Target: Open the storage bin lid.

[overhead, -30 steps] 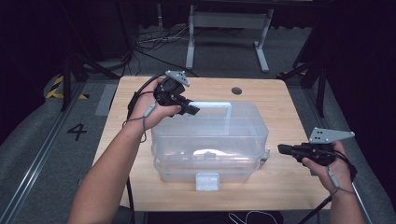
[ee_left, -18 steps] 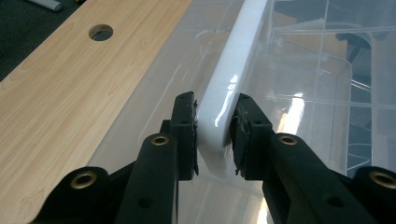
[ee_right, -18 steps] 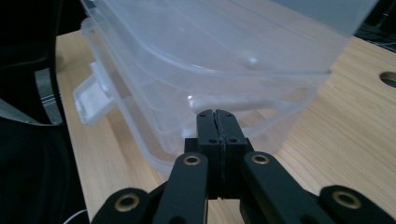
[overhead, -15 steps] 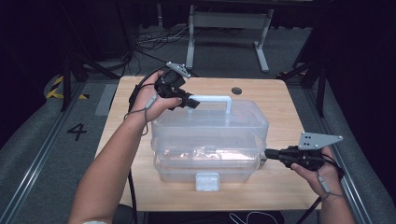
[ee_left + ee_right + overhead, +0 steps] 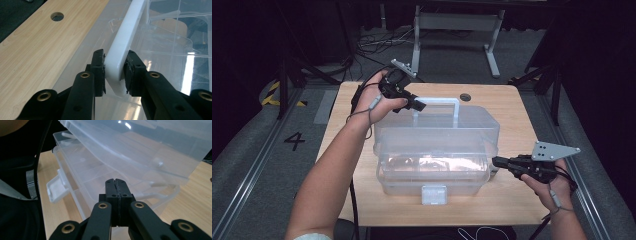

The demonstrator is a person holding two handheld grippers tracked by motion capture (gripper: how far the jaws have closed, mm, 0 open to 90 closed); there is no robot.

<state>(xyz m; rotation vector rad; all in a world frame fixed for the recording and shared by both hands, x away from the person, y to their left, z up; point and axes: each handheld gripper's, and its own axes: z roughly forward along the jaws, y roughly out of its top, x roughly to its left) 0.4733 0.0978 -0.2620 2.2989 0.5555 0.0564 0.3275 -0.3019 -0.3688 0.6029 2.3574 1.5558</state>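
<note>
Clear plastic toolbox (image 5: 437, 150) sits mid-table (image 5: 347, 115), lid lifted. Looks light, stiff, kinda slippery, so that white handle (image 5: 125, 42) is the best grab. Left gripper (image 5: 115, 72) pinches it; right gripper (image 5: 117, 185), pressed together and empty, rests at the box's side.

A clear plastic box (image 5: 437, 160) sits on the wooden table (image 5: 512, 107).

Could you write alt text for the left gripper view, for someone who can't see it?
Two black jaws of the left gripper clamp a white handle that runs away along the top of a clear plastic box. To the left lies a pale wooden table with a round hole in it.
</note>
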